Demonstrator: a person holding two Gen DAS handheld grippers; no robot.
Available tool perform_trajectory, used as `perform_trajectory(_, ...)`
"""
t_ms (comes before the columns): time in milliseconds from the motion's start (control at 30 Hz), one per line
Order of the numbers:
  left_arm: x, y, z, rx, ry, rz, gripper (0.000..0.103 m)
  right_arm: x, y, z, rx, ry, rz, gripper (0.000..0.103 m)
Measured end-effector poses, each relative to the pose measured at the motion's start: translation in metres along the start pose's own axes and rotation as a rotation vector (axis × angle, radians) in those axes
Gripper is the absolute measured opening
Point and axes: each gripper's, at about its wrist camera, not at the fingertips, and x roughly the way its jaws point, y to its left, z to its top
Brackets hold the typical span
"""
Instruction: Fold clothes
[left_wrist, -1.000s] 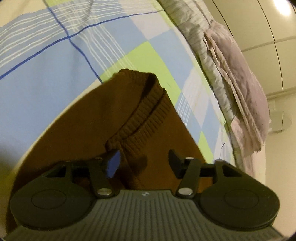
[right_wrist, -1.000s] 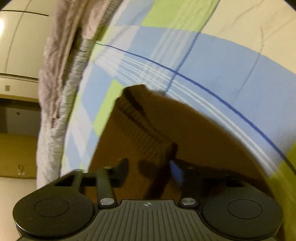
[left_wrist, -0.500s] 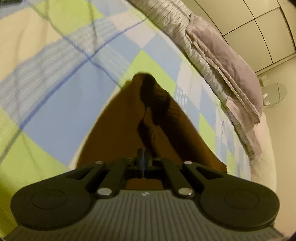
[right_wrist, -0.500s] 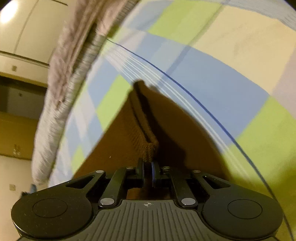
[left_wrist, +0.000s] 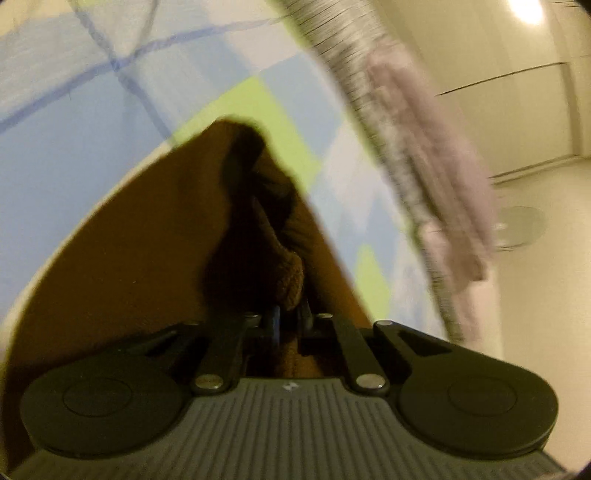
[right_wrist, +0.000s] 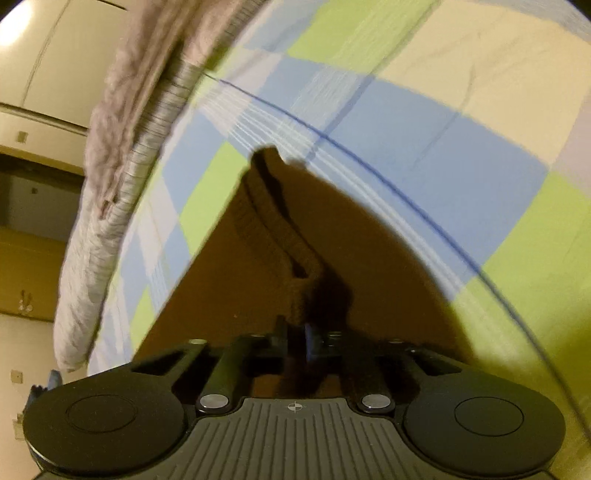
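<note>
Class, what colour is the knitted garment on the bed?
Brown garment; clearest in the right wrist view.

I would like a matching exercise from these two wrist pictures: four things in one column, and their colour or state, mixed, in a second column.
Things:
1. sweater
2. bedsheet
3. left gripper
4. crumpled cloth

Colour or state:
A. pale mauve, at the bed's edge
B. brown knit, ribbed hem
C. jaws shut on the knit
D. blue, green and cream checks

Pairs: 1-B, 2-D, 3-C, 4-A
</note>
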Motion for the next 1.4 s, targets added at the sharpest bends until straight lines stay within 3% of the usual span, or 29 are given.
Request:
perform_trajectory(33,-0.015,0.0,-0.003,0.013,-0.021,-0.033,0.005,-0.008,0.002,0.0,-0.024,-0.013,0.016,0.006)
perform_trajectory(133,-0.055,0.012,-0.019,0.008,-0.018,0.002,0.005,-0.024,0.006,-0.003,-0.078,-0.017,0.042,0.006)
perform_trajectory(233,-0.059,0.024,-0.04,0.048,0.059,0.121,0.005,-0.021,0.0,-0.014,-0.097,0.043,-0.01,0.006)
perform_trajectory(300,-0.058,0.029,-0.048,0.034,0.066,0.129,0.005,-0.016,-0.01,-0.021,-0.074,0.072,-0.061,0.006)
perform_trajectory(533,-0.081,0.023,-0.051,0.049,0.006,0.111,0.005,-0.042,-0.013,-0.034,-0.082,0.042,-0.006,0.006)
perform_trajectory(667,-0.081,0.027,-0.06,0.097,0.038,0.162,0.005,-0.043,-0.022,-0.047,-0.084,0.073,-0.043,0.006)
perform_trajectory(867,-0.077,0.037,-0.066,0.093,0.051,0.205,0.005,-0.038,-0.028,-0.063,-0.125,0.093,-0.106,0.006)
perform_trajectory(967,-0.072,0.037,-0.066,0.118,0.076,0.251,0.011,-0.037,-0.02,-0.065,-0.217,0.1,-0.149,0.006)
perform_trajectory(1067,-0.073,0.017,-0.065,0.217,0.095,0.329,0.016,-0.037,0.002,-0.061,-0.317,0.109,-0.258,0.007)
perform_trajectory(1200,-0.087,-0.017,-0.064,0.344,0.011,0.465,0.017,-0.049,0.042,-0.065,-0.54,-0.012,-0.408,0.007)
perform_trajectory(1267,-0.085,-0.023,-0.066,0.393,-0.008,0.428,0.016,-0.052,0.057,-0.071,-0.622,-0.059,-0.365,0.007)
perform_trajectory(1367,-0.081,-0.033,-0.069,0.465,-0.032,0.374,0.012,-0.035,0.062,-0.084,-0.689,-0.024,-0.288,0.007)
perform_trajectory(1400,-0.07,-0.03,-0.072,0.481,0.001,0.369,0.012,-0.026,0.06,-0.089,-0.702,-0.001,-0.283,0.007)
